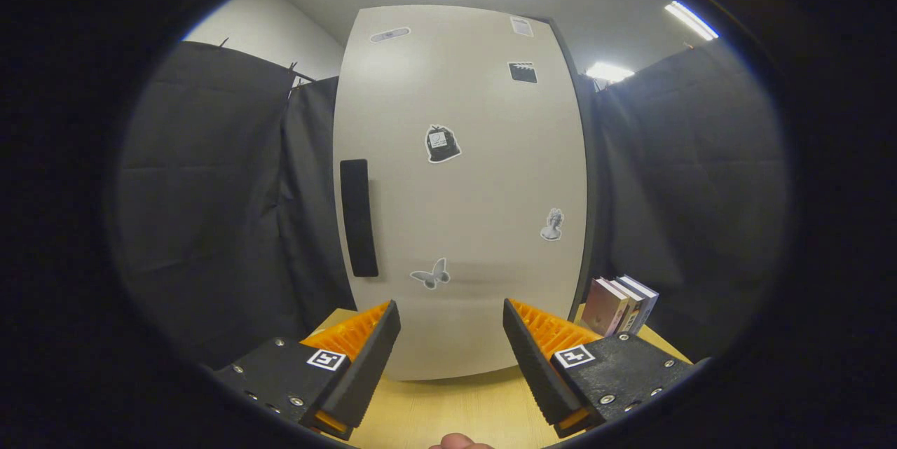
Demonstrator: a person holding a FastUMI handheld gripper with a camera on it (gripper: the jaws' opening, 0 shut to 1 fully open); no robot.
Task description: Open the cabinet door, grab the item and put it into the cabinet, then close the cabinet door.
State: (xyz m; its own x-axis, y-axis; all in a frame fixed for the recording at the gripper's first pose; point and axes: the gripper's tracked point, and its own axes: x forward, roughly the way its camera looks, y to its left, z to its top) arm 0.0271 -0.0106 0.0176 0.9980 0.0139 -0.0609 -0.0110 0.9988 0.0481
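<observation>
The gripper (pixel 452 347) is held released above the wooden table (pixel 448 410), fingers spread with nothing between them. The closed cabinet door (pixel 459 190), with its dark handle (pixel 358 218), stands just ahead; the books (pixel 619 305) are seen upright beside the cabinet, beyond the right finger.

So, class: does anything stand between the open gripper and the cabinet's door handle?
Nothing visible does. The gripper is open and holds nothing, facing the shut door. The handle sits beyond the fingers, on the door's left side, with only bare table between. The books stand off to the right, beside the cabinet.
</observation>
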